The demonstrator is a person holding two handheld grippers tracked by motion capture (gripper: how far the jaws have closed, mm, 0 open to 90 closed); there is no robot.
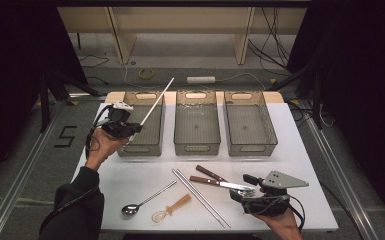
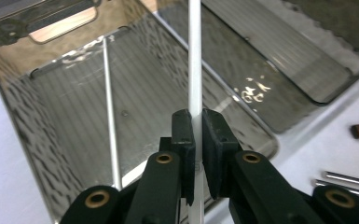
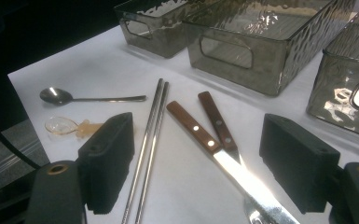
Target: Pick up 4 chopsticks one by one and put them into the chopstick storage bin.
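My left gripper [image 1: 130, 128] is shut on a long white chopstick [image 1: 157, 98], which slants up and to the right over the left grey bin [image 1: 130, 150]. In the left gripper view my gripper [image 2: 198, 135] pinches that chopstick [image 2: 194, 56] above the bin [image 2: 28, 121], where a second white chopstick [image 2: 111, 116] lies on the floor. My right gripper [image 1: 243, 188] is open at the front right, its jaws on either side of the blades of two wooden-handled knives [image 1: 211, 178]. The right gripper view has the knives [image 3: 193, 128] between the spread jaws of my gripper [image 3: 200, 163].
A middle bin [image 1: 196, 149] and a right bin [image 1: 250, 149] stand beside the left one. On the white table [image 1: 130, 175] lie a pair of metal chopsticks [image 1: 200, 197], a metal spoon [image 1: 145, 201] and a clear spoon with an amber handle [image 1: 172, 207].
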